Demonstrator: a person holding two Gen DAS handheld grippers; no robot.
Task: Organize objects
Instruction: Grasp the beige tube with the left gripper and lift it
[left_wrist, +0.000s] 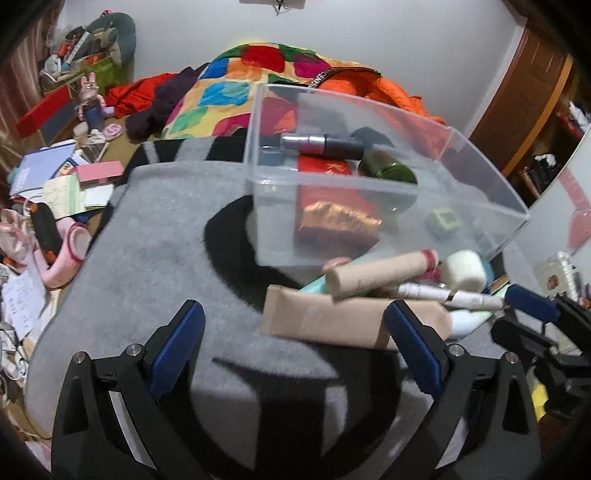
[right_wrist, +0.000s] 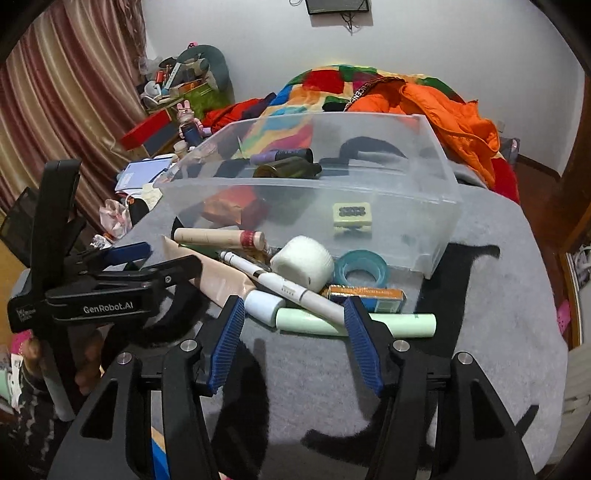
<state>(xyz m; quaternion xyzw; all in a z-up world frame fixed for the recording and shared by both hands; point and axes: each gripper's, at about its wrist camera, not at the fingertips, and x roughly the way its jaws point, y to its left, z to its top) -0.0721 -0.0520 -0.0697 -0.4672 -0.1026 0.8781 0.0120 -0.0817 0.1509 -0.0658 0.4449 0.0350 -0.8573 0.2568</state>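
Hovering over the grey mat (right_wrist: 369, 387), the right gripper (right_wrist: 293, 332) has its jaws apart and empty, with the pale green tube (right_wrist: 388, 323) just ahead. The tube lies flat, long axis left to right, white cap (right_wrist: 263, 307) at the left end. It looks light and smooth, likely squashy; best pinched across the middle. The left gripper (left_wrist: 295, 350) is also wide open, empty, near a tan flat pack (left_wrist: 332, 321). A white pen (right_wrist: 280, 286) lies slantwise across the pile. Beyond sits the clear bin (right_wrist: 439, 221), part filled.
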